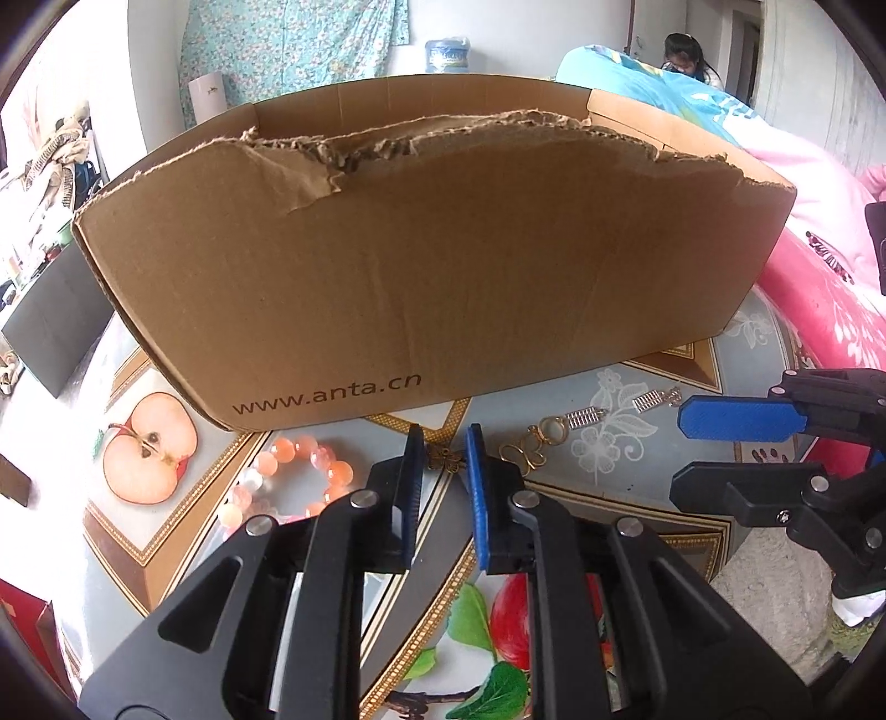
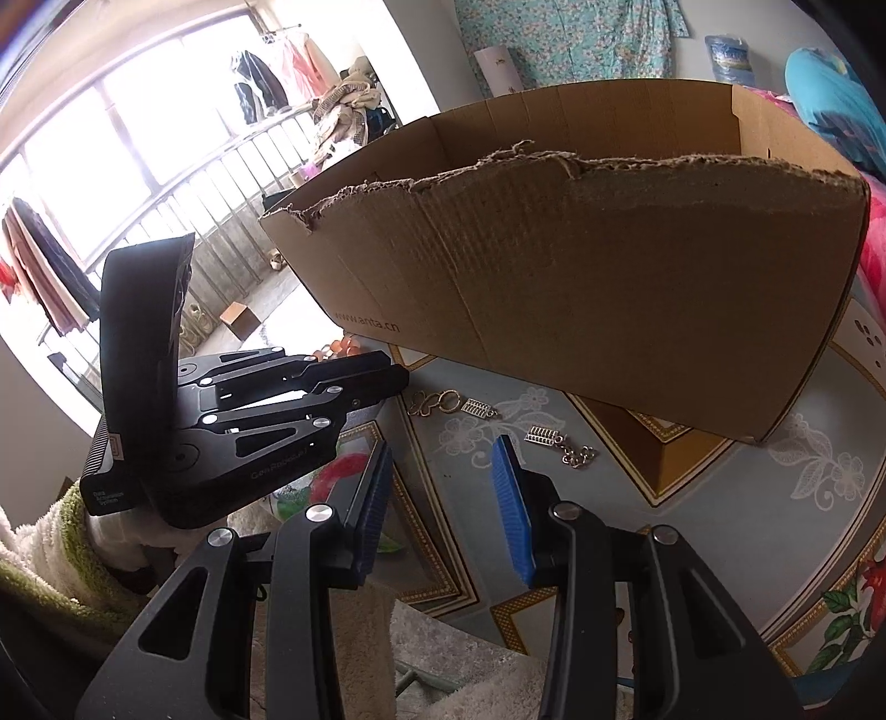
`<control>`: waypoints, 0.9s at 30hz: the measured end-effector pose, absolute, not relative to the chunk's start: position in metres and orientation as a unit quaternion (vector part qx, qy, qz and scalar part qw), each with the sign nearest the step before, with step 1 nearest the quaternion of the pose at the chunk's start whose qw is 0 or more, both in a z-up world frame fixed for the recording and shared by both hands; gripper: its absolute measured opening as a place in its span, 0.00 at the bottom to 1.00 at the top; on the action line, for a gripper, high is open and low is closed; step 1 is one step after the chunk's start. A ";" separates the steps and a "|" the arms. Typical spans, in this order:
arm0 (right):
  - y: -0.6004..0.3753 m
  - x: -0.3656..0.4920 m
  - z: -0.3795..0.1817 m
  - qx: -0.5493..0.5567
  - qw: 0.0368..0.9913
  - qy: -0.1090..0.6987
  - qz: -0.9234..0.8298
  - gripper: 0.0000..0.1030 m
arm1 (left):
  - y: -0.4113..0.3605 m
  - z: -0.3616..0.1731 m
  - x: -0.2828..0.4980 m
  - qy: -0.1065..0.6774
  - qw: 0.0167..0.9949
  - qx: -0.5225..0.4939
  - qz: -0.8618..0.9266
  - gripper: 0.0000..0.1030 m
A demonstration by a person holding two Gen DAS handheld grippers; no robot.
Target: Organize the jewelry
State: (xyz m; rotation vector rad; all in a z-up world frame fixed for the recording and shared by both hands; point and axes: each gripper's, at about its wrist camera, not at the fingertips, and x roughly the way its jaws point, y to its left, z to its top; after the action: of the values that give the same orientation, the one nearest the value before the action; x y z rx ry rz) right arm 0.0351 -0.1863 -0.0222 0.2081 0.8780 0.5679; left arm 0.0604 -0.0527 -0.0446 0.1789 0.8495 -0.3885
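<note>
The task looks barely begun: the bead bracelet (image 1: 293, 476), gold clasp (image 1: 534, 443) and silver pieces (image 1: 587, 416) lie on the tabletop (image 1: 637, 498) at lower centre, outside the box (image 1: 443, 266). The left tongs (image 1: 446, 459) stand slightly parted around a small brown charm (image 1: 443, 459); I cannot tell if they pinch it. The right tongs (image 2: 443, 476) are released and empty.

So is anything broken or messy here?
Yes. The cardboard box has a ragged, torn top edge along its near wall, with frayed paper sticking up. The jewelry is not in it: a bead bracelet and gold pieces lie loose on the table.

Home bedroom, looks lived-in: bright quilts (image 1: 720, 111) heaped on a bed at right, clothes (image 2: 277, 72) drying on a rail by the window (image 2: 111, 111), water jug (image 1: 447, 54) & flowered curtain (image 1: 293, 44) behind.
</note>
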 end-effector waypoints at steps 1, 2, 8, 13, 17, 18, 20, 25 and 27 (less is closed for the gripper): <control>-0.186 0.036 -0.022 0.099 0.861 0.418 0.270 0.36 | -0.052 -0.046 0.060 0.408 0.889 0.087 -0.187 0.11; -0.186 0.036 -0.022 0.099 0.862 0.418 0.270 0.36 | -0.051 -0.046 0.061 0.409 0.889 0.086 -0.189 0.11; -0.189 0.032 -0.020 0.095 0.866 0.413 0.267 0.36 | -0.042 -0.045 0.061 0.411 0.888 0.067 -0.193 0.00; -0.189 0.029 -0.018 0.093 0.867 0.412 0.264 0.36 | -0.040 -0.046 0.059 0.414 0.886 0.061 -0.198 0.00; -0.190 0.027 -0.016 0.090 0.869 0.409 0.264 0.36 | -0.034 -0.047 0.051 0.423 0.881 0.046 -0.208 0.00; -0.189 0.026 -0.016 0.089 0.869 0.409 0.264 0.36 | -0.033 -0.047 0.049 0.426 0.879 0.040 -0.212 0.00; -0.189 0.026 -0.017 0.090 0.868 0.410 0.264 0.36 | -0.032 -0.047 0.045 0.433 0.873 0.027 -0.222 0.00; -0.190 0.027 -0.018 0.090 0.868 0.412 0.263 0.36 | -0.033 -0.043 0.040 0.425 0.877 0.028 -0.223 0.00; -0.190 0.028 -0.018 0.090 0.867 0.414 0.264 0.36 | -0.037 -0.040 0.039 0.407 0.885 0.049 -0.219 0.04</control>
State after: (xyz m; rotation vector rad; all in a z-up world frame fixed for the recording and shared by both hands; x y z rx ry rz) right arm 0.0281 -0.1899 -0.0185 0.1884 0.8663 0.5523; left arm 0.0389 -0.0367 -0.0398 0.1018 0.8470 -0.4552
